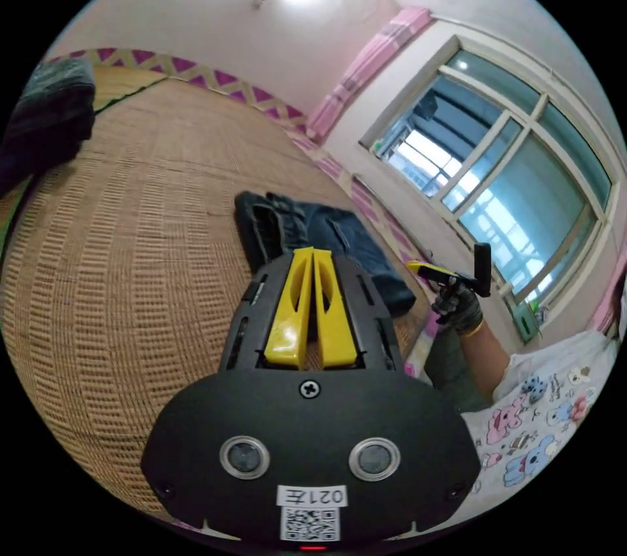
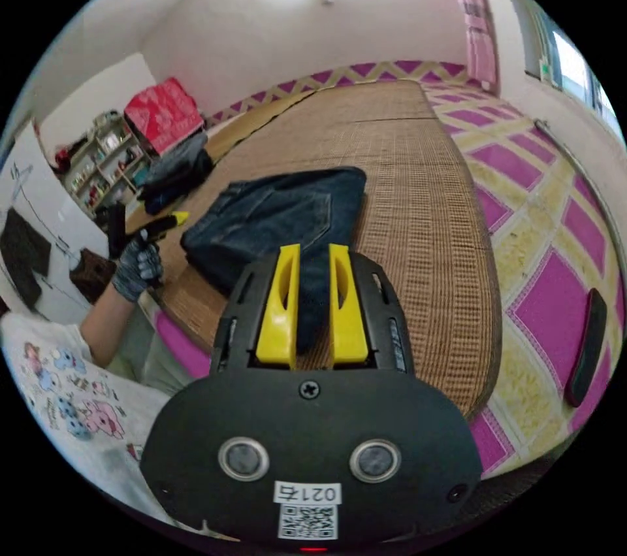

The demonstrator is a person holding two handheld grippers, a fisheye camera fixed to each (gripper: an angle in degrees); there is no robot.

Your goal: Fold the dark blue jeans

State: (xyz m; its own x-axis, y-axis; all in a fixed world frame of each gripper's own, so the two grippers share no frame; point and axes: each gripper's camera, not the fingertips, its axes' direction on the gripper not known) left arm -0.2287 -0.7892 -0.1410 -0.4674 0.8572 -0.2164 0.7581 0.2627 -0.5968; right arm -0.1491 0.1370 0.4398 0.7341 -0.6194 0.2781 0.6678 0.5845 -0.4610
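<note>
In the left gripper view the left gripper (image 1: 313, 253) has its yellow jaws pressed together with nothing between them, raised above the mat (image 1: 130, 242); in the right gripper view the right gripper (image 2: 313, 249) holds its jaws a narrow gap apart, nothing gripped, the denim seen through the gap lying beyond them.

The jeans (image 2: 281, 216) lie folded into a compact dark blue bundle on the woven mat, close to the mat's near edge where the person stands; in the left gripper view the jeans (image 1: 326, 236) sit just past the jaw tips, one end reaching toward the window (image 1: 496, 170) side.

A gloved hand (image 1: 457, 304) holds the right gripper off the mat's edge, apart from the jeans; in the right gripper view a gloved hand (image 2: 137, 265) holds the left one likewise, beside the bundle's edge and not touching it.

Bare mat stretches wide beyond the jeans to the far wall; a pile of dark clothes (image 1: 46, 118) rests at the mat's far corner, well apart; a pink and yellow checked border (image 2: 542, 223) runs along the mat's long side, a dark flat object (image 2: 588, 347) lying on it.
</note>
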